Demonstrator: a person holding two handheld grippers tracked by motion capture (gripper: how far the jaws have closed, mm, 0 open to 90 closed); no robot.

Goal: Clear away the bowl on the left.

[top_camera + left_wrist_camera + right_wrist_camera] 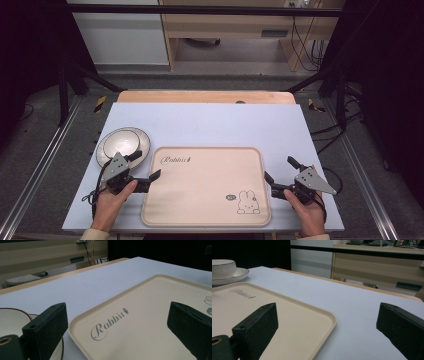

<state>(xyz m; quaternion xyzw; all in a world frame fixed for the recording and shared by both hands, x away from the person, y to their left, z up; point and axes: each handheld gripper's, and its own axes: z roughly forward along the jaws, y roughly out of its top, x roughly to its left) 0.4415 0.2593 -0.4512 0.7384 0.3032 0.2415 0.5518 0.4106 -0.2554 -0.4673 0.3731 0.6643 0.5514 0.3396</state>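
My left gripper [148, 165] sits at the lower left of the high view, jaws spread wide with nothing between them, straddling the left edge of the beige tray [200, 200] near its upper left corner. The tray lies flat in the lower middle of the frame on the pale table [210, 122]. Just beside its upper left corner stands a white bowl on a plate [123, 144], partly under my left gripper. My right gripper [280, 172] hovers at the tray's right edge, jaws equally wide and empty.
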